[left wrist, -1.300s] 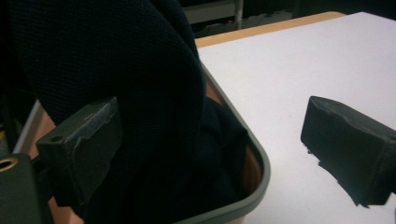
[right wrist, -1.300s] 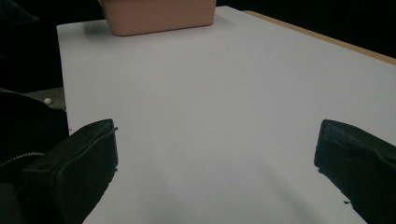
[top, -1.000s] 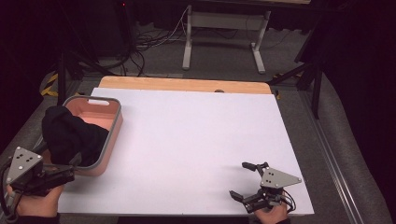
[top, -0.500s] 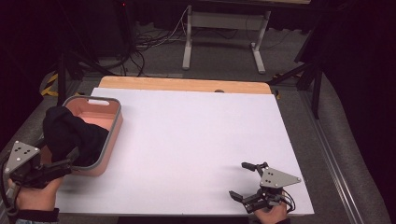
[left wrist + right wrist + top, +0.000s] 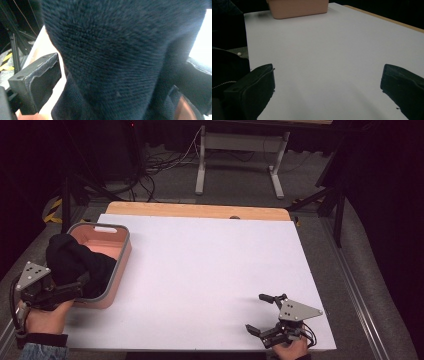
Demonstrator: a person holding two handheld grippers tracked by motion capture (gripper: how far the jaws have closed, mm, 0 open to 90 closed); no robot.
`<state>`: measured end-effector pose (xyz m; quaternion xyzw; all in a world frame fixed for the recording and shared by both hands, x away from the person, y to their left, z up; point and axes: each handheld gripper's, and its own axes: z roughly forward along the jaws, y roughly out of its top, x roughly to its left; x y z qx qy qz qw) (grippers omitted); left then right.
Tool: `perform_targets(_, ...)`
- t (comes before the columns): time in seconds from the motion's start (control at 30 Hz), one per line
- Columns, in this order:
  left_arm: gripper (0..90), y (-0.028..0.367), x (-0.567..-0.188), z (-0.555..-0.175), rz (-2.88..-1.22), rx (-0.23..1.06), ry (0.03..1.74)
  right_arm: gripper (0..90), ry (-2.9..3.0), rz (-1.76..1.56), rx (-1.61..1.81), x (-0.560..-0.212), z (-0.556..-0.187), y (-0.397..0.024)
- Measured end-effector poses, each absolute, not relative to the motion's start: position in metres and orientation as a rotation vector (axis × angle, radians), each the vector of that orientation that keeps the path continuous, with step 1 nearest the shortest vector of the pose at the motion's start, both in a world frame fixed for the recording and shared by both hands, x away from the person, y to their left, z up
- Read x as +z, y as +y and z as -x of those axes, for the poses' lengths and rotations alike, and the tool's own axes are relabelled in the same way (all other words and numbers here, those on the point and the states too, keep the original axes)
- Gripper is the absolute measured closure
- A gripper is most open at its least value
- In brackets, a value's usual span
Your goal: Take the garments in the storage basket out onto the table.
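Here, your landmark is the pink bin (image 5: 116, 265) at the left edge of the white table (image 5: 210, 270). A black cloth (image 5: 75, 265) lies heaped over the bin's near half and spills across its near rim; the far half of the bin shows bare pink floor. In the left gripper view the cloth (image 5: 120, 57) sits right between the jaws and blocks almost everything ahead, with one black jaw standing off to its left. Whether those jaws press the cloth or merely flank it, you cannot tell.

Right of the bin the table lies open all the way to its right edge, and a wooden strip (image 5: 200, 211) runs along its far side. Beyond that, grey floor, cables and a metal stand's legs (image 5: 235, 165).

Your left hand (image 5: 45, 317) holds the left gripper (image 5: 75, 287) at the bin's near left corner, jaws pointing into the cloth. Your right gripper (image 5: 264, 314) rests well apart from the bin, at the near right corner of the table, its jaws spread wide with nothing between them; the right gripper view looks across bare white table toward the bin (image 5: 297, 8).
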<state>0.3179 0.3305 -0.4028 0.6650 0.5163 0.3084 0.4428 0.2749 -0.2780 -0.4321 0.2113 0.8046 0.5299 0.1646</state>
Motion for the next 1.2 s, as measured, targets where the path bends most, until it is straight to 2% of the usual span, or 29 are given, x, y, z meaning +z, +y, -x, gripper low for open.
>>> perform_targets(0.2,4.6,0.328,-0.407,-0.325,-1.679,0.737,1.286,0.2,2.292,-0.602,1.511,-0.432,-0.275,-0.278)
perform_targets(0.3,12.6,0.328,-0.407,-0.326,-1.688,0.727,1.279,0.2,2.293,-0.601,1.511,-0.432,-0.275,-0.278)
perform_targets(0.37,21.0,0.328,-0.407,-0.327,-1.703,0.710,1.263,0.2,2.294,-0.600,1.509,-0.432,-0.275,-0.278)
perform_targets(0.57,59.8,0.324,-0.406,-0.326,-1.713,0.721,1.245,0.2,2.297,-0.597,1.509,-0.432,-0.275,-0.278)
perform_targets(0.67,66.3,0.323,-0.405,-0.325,-1.700,0.720,1.252,0.2,2.295,-0.598,1.510,-0.432,-0.275,-0.278)
perform_targets(0.87,70.6,0.322,-0.403,-0.324,-1.693,0.732,1.256,0.3,2.297,-0.596,1.509,-0.432,-0.275,-0.278)
perform_targets(1.2,71.7,0.322,-0.387,-0.316,-1.662,0.770,1.230,0.3,2.294,-0.597,1.513,-0.432,-0.275,-0.278)
